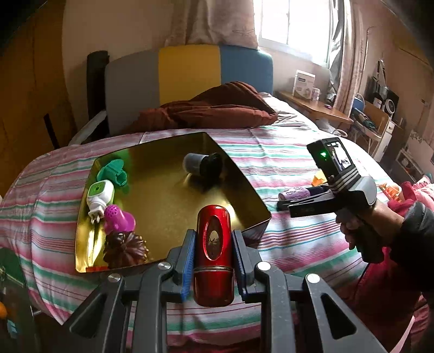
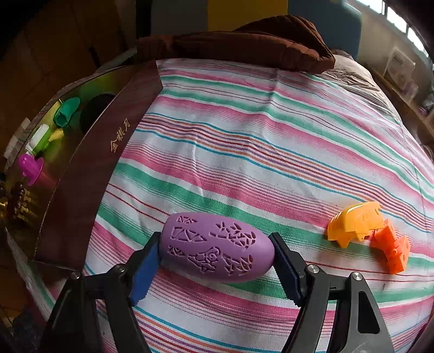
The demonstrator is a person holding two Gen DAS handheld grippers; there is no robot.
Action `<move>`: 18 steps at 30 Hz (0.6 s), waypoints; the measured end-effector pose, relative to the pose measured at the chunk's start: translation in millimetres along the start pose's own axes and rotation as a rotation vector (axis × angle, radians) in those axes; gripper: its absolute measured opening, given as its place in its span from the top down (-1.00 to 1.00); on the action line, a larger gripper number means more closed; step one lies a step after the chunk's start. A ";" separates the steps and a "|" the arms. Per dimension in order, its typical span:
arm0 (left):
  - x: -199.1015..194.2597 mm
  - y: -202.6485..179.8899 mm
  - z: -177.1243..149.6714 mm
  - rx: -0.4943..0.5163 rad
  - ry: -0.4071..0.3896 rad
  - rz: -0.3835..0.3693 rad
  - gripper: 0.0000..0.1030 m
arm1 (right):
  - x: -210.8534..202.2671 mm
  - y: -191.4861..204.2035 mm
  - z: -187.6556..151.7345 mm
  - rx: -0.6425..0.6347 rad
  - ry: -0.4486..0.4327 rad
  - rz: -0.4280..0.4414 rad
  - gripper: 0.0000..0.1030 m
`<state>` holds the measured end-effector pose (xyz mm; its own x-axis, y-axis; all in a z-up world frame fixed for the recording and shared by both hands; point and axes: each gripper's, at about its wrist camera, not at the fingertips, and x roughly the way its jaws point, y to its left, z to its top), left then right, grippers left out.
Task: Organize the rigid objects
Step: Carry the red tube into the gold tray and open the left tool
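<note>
Now my left gripper (image 1: pixel 213 268) clamps a red canister (image 1: pixel 213 255) w/ gold tray (image 1: pixel 173 195) behind; my right gripper (image 2: pixel 217 267) grips a purple oval (image 2: pixel 217 248) on striped bedding (image 2: pixel 257 152).

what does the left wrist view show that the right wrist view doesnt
Only the left wrist view: the left tool shut on a red capsule, the window, and a black cup lying in the gold tray.

Only the right wrist view: the yellow toy and orange toy clearly, and the tray's dark outer wall with gold lettering.

Both: the tray, the purple carved egg between the right tool's pads, the green piece, the striped bedspread.
</note>
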<state>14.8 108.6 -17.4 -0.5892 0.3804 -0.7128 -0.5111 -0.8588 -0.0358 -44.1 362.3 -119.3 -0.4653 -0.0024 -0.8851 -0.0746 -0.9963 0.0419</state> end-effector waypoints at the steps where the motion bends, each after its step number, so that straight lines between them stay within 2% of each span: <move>1: 0.1 1.5 -0.5 -0.003 0.001 0.004 0.51 | -0.2 0.2 -0.5 -0.004 -0.001 -0.002 -0.50; 9: 0.4 22.4 -4.4 -0.050 0.014 0.024 0.51 | -0.6 2.7 -0.6 -0.016 -0.008 -0.011 -0.50; 18: 12.0 99.1 11.3 -0.267 0.047 -0.029 0.51 | -0.4 4.0 0.2 -0.018 -0.007 -0.014 -0.50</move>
<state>-50.0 32.0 -21.5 -0.5440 0.3950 -0.7403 -0.3403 -0.9103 -0.2356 -44.4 358.3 -118.7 -0.4706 0.0116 -0.8823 -0.0652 -0.9976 0.0216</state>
